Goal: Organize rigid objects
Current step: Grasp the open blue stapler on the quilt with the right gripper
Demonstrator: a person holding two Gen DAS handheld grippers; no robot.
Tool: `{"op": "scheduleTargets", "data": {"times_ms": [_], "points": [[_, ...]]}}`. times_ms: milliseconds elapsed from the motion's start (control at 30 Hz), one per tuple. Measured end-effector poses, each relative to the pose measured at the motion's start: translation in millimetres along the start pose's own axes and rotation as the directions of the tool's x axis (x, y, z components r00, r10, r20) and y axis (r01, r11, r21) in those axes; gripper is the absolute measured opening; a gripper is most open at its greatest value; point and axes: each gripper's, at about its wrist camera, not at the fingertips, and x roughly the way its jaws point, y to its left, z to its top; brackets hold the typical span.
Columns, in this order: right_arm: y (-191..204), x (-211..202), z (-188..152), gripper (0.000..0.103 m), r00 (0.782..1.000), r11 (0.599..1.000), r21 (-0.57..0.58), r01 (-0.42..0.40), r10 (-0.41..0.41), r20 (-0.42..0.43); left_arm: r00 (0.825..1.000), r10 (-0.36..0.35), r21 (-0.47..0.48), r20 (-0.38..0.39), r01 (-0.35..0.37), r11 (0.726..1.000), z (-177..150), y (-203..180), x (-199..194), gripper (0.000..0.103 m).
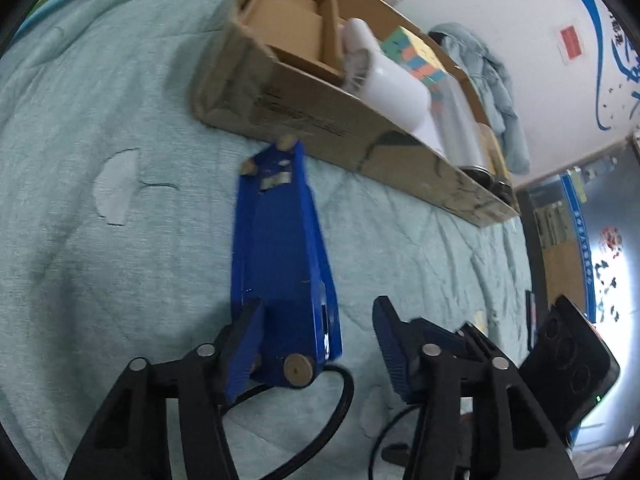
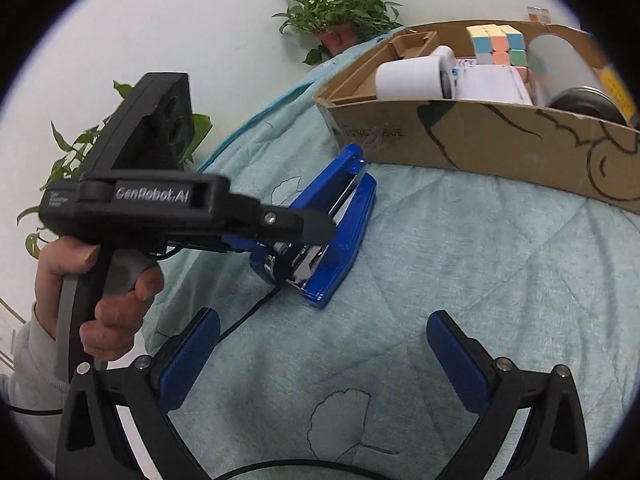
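Note:
A blue stapler (image 1: 280,248) (image 2: 340,216) lies on its side on the teal quilt (image 1: 100,280), its far end close to a low cardboard box (image 1: 320,120) (image 2: 480,140). My left gripper (image 1: 316,312) (image 2: 300,252) straddles the stapler's near end. Its left pad lies against the stapler, while the right pad stands a gap away. My right gripper (image 2: 324,320) hangs wide open above bare quilt, nearer than the stapler, with nothing between its fingers. The box holds a white cylinder (image 1: 384,76) (image 2: 412,76), a pastel puzzle cube (image 1: 420,56) (image 2: 496,46) and a frosted cylinder (image 2: 568,68).
A person's hand (image 2: 112,300) grips the left tool's handle. A black cable (image 1: 344,400) loops on the quilt under the left gripper. Leafy plants (image 2: 340,8) stand against the white wall behind the bed. A pale jacket (image 1: 488,80) lies beyond the box.

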Motion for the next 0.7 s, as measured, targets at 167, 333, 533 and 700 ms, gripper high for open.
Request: {"op": "scheduleTargets", "data": {"times_ms": [167, 333, 533, 700], "points": [[-26, -22, -3, 0.103, 0.999, 0.997, 0.072, -0.01, 0.006, 0.053, 0.988, -0.148, 0.074, -0.05, 0.151, 0.986, -4, -38, 15, 0.05], [-43, -46, -12, 0.103, 0.996, 0.995, 0.094, 0.044, -0.051, 0.076, 0.995, -0.092, 0.116, 0.03, 0.088, 0.989, 4, -63, -17, 0.064], [-40, -45, -6, 0.103, 0.994, 0.997, 0.038, 0.065, -0.068, 0.08, 0.991, 0.028, 0.045, 0.133, -0.034, 0.998, 9, -47, -45, 0.096], [-30, -14, 12, 0.102, 0.999, 0.999, -0.022, 0.04, -0.039, 0.032, 0.999, 0.047, -0.026, 0.019, -0.046, 0.999, 20, -22, -1, 0.094]]}}
